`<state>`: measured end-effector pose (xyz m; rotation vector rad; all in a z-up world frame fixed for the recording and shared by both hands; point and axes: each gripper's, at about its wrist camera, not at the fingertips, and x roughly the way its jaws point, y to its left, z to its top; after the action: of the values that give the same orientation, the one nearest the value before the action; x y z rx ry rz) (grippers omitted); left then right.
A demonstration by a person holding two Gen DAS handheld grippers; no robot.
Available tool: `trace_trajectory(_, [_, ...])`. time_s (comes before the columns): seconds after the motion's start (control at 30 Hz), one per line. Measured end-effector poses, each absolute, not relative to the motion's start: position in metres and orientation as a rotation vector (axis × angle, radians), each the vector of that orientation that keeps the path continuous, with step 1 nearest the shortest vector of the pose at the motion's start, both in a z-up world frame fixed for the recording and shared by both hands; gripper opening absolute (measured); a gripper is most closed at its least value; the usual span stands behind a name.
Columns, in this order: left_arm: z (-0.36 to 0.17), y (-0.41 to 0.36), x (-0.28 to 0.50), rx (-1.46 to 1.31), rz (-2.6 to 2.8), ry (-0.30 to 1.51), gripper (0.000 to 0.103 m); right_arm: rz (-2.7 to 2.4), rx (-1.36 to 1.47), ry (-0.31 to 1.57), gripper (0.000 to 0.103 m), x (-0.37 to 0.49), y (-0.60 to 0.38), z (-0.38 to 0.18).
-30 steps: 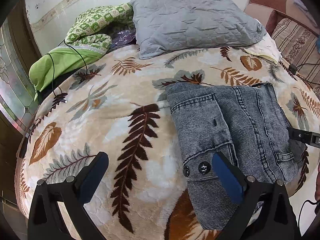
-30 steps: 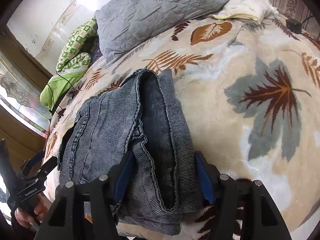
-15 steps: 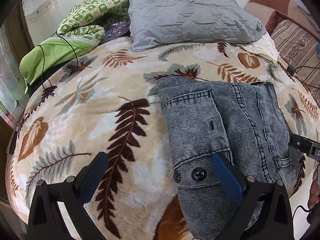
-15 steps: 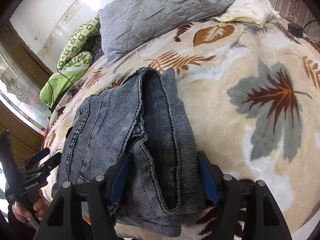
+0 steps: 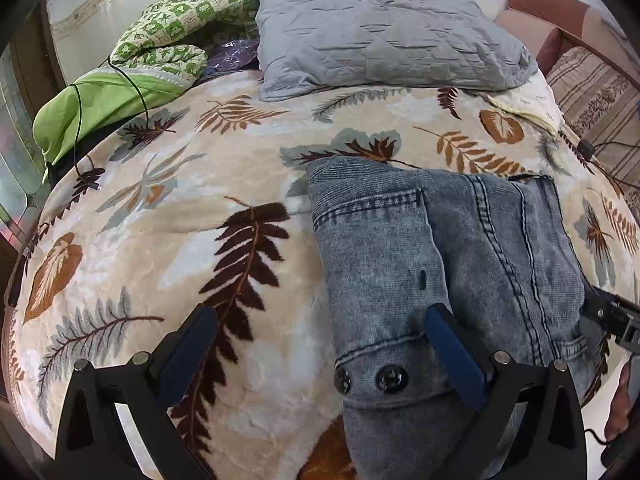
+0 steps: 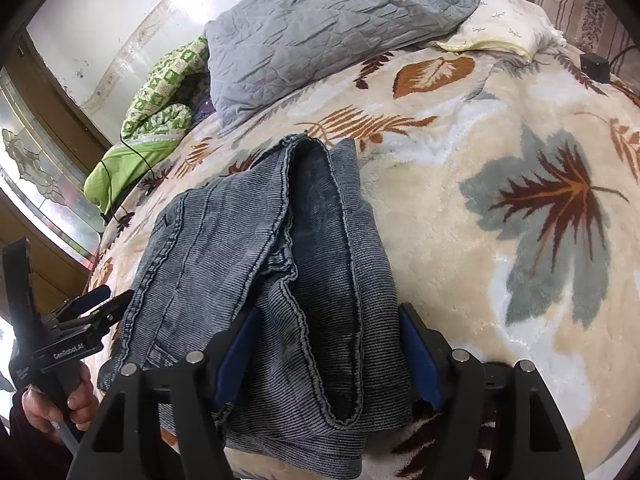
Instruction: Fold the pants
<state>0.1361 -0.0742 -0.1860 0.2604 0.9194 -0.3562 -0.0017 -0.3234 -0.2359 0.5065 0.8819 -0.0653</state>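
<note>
The right gripper [image 6: 326, 354] straddles the near edge of the folded pants [image 6: 280, 264], fingers apart, gripping nothing. The left gripper [image 5: 320, 356] gapes wide, its right finger over the waistband. Seemingly the final fold: next, close on the edge. Beyond lies a grey pillow [image 5: 380, 32].

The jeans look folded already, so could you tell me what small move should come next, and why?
Probably close the right gripper on the near edge: its open fingers straddle the bunched layers of the jeans there. The left gripper is open too, one finger over the waistband and one over the blanket.
</note>
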Motion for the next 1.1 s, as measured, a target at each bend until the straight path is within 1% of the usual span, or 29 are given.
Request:
trace_trajectory(0.67, [-0.200, -0.094, 0.153, 0.231, -0.366, 0.960, 0.103, -0.014, 0.492, 0.884, 0.084, 0.017, -0.323, -0.237])
trace_trajectory(0.87, [-0.202, -0.093, 0.156, 0.210, -0.363, 0.979, 0.103, 0.002, 0.466, 0.906, 0.084, 0.028, -0.317, -0.236])
trace_trajectory(0.93, [-0.201, -0.094, 0.154, 0.217, -0.363, 0.973, 0.102, 0.017, 0.485, 0.909, 0.081, 0.028, -0.317, -0.235])
trace_trajectory(0.97, [-0.200, -0.095, 0.154, 0.219, -0.364, 0.970, 0.100, 0.027, 0.497, 0.910, 0.077, 0.028, -0.318, -0.235])
trace_trajectory(1.03, [-0.197, -0.097, 0.150, 0.213, -0.400, 0.970, 0.081, 0.049, 0.514, 0.909, 0.064, 0.027, -0.317, -0.233])
trace_trajectory(1.07, [-0.195, -0.099, 0.147, 0.217, -0.418, 0.963, 0.076, 0.055, 0.511, 0.910, 0.054, 0.026, -0.316, -0.232])
trace_trajectory(1.1, [-0.193, -0.101, 0.144, 0.227, -0.441, 0.955, 0.063, 0.055, 0.499, 0.911, 0.049, 0.026, -0.313, -0.230])
